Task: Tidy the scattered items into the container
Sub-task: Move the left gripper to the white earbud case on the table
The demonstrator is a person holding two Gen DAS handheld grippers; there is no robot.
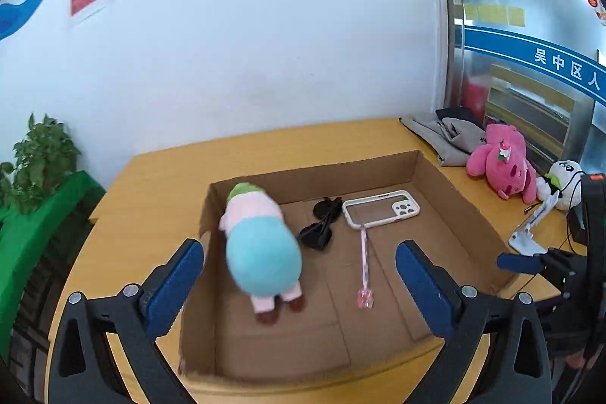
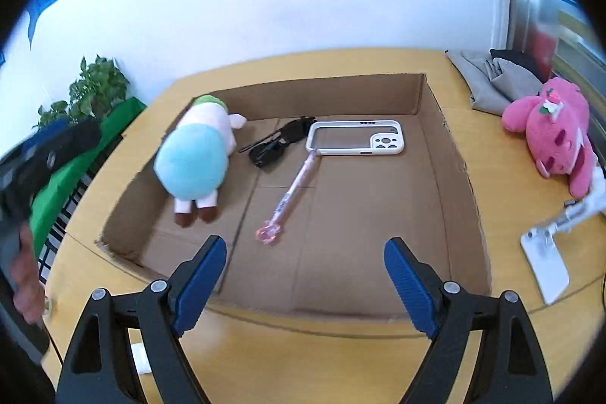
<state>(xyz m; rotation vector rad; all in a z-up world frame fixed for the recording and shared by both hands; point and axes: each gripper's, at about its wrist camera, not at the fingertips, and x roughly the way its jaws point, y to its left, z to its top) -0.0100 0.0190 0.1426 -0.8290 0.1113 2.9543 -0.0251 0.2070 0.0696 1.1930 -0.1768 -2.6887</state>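
The left gripper [image 1: 299, 286] has two black, triangular plastic arms with cut-out windows, each tipped by a blue ribbed pad and fixed with round silver screws near the joints. The right gripper [image 2: 305, 286] is built the same way: black open-framed arms, blue grooved pads, silver screw heads in pairs. Seen from the right wrist camera, a hand [image 2: 24, 275] grips a dark handle beneath the left tool's black and blue body.

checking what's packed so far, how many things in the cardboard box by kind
plush toys: 1, the blue and pink plush
sunglasses: 1
phone cases: 1, the white phone case
pens: 1, the pink pen
total in the cardboard box: 4
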